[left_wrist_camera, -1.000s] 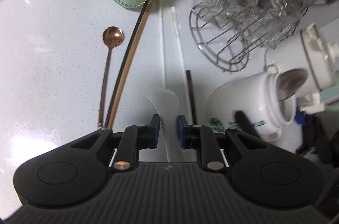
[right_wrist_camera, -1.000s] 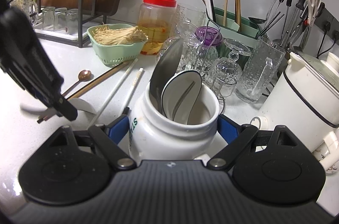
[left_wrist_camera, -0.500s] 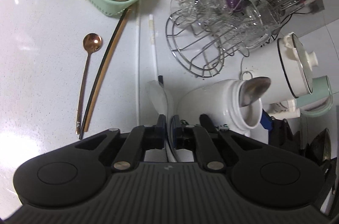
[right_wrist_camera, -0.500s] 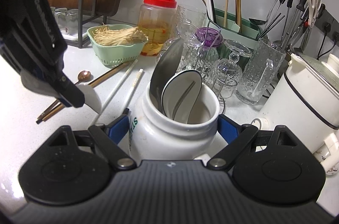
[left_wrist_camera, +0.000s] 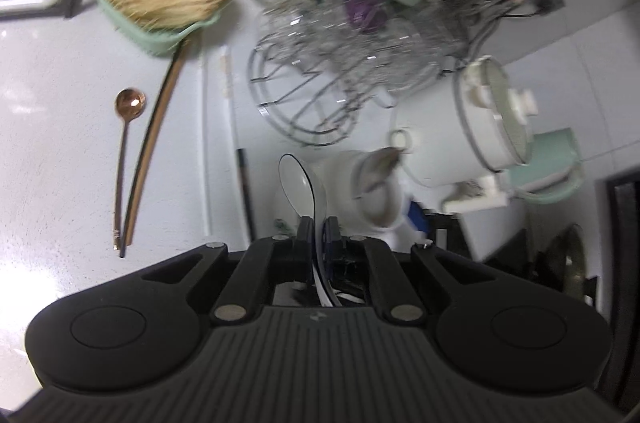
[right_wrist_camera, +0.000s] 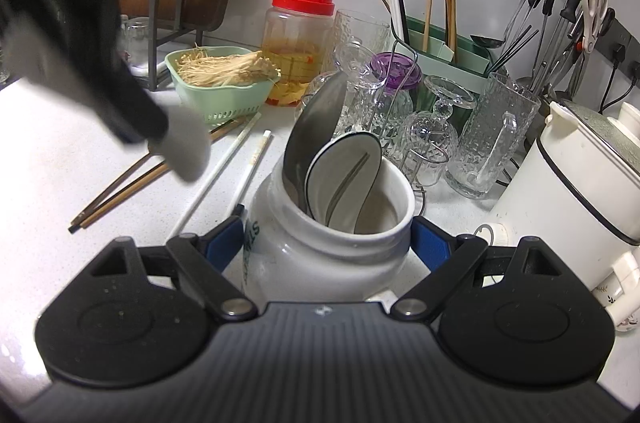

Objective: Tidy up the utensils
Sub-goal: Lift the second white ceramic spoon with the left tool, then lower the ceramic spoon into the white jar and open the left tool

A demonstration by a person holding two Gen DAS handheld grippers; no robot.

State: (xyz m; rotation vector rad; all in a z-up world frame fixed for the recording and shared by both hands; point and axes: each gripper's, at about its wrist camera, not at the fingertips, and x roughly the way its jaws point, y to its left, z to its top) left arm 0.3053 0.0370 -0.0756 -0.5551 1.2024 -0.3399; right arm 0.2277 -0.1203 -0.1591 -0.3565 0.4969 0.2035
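While your right fingers (right_wrist_camera: 326, 243) clamp the jar (right_wrist_camera: 320, 247), your left fingers (left_wrist_camera: 318, 227) pinch a white spoon (left_wrist_camera: 304, 183) above the counter (left_wrist_camera: 60, 151).

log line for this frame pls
left gripper: shut on white spoon, lifted | right gripper: shut on white jar | copper spoon: on counter

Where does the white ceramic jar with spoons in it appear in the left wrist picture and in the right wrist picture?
Left wrist view: the white jar lies right of centre, just above the left gripper, blurred.
Right wrist view: the jar stands at lower centre, between the fingers of the right gripper.
Shared landmark: the green basket of noodles, upper left in both.
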